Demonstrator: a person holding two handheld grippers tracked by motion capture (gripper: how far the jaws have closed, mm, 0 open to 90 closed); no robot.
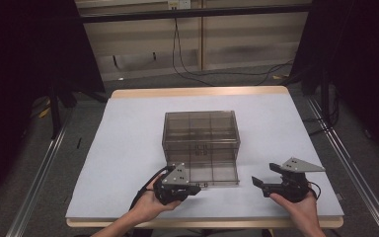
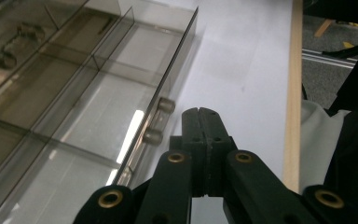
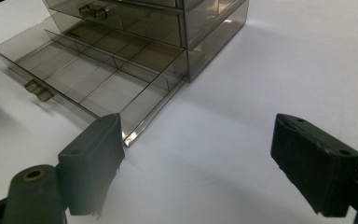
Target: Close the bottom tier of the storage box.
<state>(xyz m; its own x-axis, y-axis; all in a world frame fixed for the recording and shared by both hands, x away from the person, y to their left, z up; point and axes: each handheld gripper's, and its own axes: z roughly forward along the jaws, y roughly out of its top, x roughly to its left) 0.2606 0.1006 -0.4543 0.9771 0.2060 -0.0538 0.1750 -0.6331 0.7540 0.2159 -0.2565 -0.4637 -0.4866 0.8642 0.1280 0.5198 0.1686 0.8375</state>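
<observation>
Your left hand-held gripper [image 2: 199,116]: jaws pressed together, empty, beside bottom drawer [image 1: 212,170] handle [image 2: 158,120] | right hand-held gripper [image 3: 214,158]: spread, empty, near drawer's corner | drawer pulled out, likely for loading.

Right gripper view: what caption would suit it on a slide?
Open jaws of the right gripper hover over the white table, facing a smoky plastic drawer cabinet whose bottom drawer is pulled out, empty.

The high view looks down over my counter [image 1: 128,148]; both gripper views sit close and low, sharing the open drawer [image 3: 98,74].
</observation>
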